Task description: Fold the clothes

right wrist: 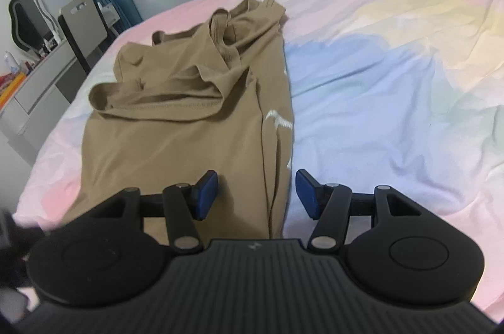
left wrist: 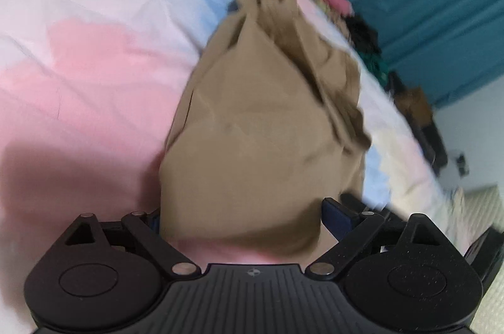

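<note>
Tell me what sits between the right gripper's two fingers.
In the right wrist view, the near right edge of the tan shirt lies between the right gripper's open fingers; neither presses it.

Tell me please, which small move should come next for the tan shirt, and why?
Probably close the right tool on the near edge of the tan cotton shirt: its blue pads stand open astride that hem, and the shirt lies half folded lengthwise on the pastel bedsheet.

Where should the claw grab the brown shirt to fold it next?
Probably the near hem of the brown shirt, coming in low from the bottom edge. It lies flat and smooth there, while the far end is bunched up. The right claw already straddles that edge, open.
</note>
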A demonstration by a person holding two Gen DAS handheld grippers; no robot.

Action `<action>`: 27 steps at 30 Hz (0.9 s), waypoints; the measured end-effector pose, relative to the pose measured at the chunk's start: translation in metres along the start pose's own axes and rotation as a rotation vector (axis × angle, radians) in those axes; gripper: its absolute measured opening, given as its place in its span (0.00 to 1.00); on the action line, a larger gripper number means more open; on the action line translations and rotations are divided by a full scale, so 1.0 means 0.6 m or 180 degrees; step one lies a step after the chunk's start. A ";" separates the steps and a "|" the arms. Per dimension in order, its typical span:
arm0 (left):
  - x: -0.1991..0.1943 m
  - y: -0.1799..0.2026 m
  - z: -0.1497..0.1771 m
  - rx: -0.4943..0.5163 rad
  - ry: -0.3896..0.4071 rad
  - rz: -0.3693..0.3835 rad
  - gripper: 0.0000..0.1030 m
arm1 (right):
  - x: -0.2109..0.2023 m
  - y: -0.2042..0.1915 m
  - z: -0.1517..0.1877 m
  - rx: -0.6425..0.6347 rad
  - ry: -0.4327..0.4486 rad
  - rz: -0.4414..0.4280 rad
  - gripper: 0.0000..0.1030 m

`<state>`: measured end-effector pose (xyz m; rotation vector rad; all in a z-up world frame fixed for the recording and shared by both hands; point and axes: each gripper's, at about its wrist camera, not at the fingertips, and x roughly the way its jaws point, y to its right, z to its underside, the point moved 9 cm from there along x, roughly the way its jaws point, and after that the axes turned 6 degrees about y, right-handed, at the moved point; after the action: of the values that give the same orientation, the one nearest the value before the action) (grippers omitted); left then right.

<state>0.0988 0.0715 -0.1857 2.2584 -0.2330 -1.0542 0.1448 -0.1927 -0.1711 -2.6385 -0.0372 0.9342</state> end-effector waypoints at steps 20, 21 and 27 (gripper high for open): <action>0.005 -0.010 -0.002 -0.0489 -0.0084 0.0334 0.75 | 0.002 0.004 0.005 0.0056 -0.0013 0.0001 0.56; 0.004 -0.013 -0.009 -0.0528 -0.0027 0.0333 0.72 | 0.002 0.004 0.005 0.0062 -0.0015 0.0000 0.56; -0.006 -0.016 -0.034 -0.0547 0.0206 0.0431 0.56 | 0.004 0.005 0.008 0.0083 -0.0012 0.0006 0.56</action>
<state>0.1106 0.0900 -0.1795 2.0878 -0.2543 -0.8945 0.1437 -0.1939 -0.1770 -2.6134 -0.0234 0.9339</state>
